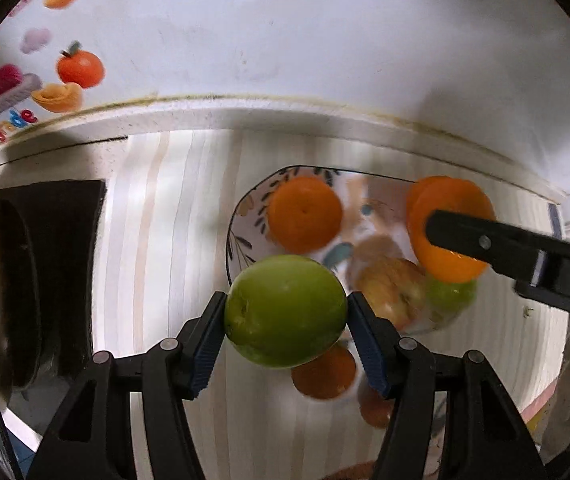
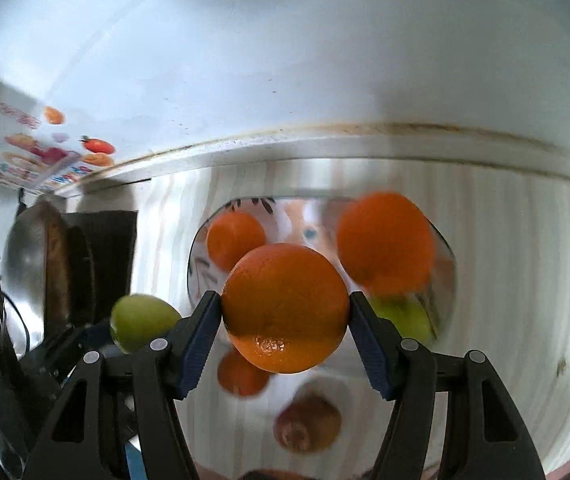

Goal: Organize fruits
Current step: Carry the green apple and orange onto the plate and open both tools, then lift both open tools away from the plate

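My left gripper [image 1: 287, 314] is shut on a green apple [image 1: 285, 310] and holds it above the table, in front of a patterned bowl [image 1: 241, 216]. The bowl holds an orange [image 1: 305, 214], a red-yellow apple [image 1: 393, 292] and a green fruit [image 1: 451, 294]. My right gripper [image 2: 285, 312] is shut on an orange [image 2: 285, 306] and holds it over the bowl's [image 2: 201, 264] near side. The right gripper and its orange [image 1: 445, 232] also show in the left wrist view. The green apple [image 2: 141, 322] shows at left in the right wrist view. Another orange [image 2: 385, 242] looks blurred over the bowl.
On the table before the bowl lie an orange [image 1: 325, 372] and a reddish fruit [image 2: 307, 424]. A dark pan and metal pot [image 2: 41, 256] stand at the left. A white ledge and wall [image 1: 285, 112] run behind. A colourful box [image 1: 25, 80] is at far left.
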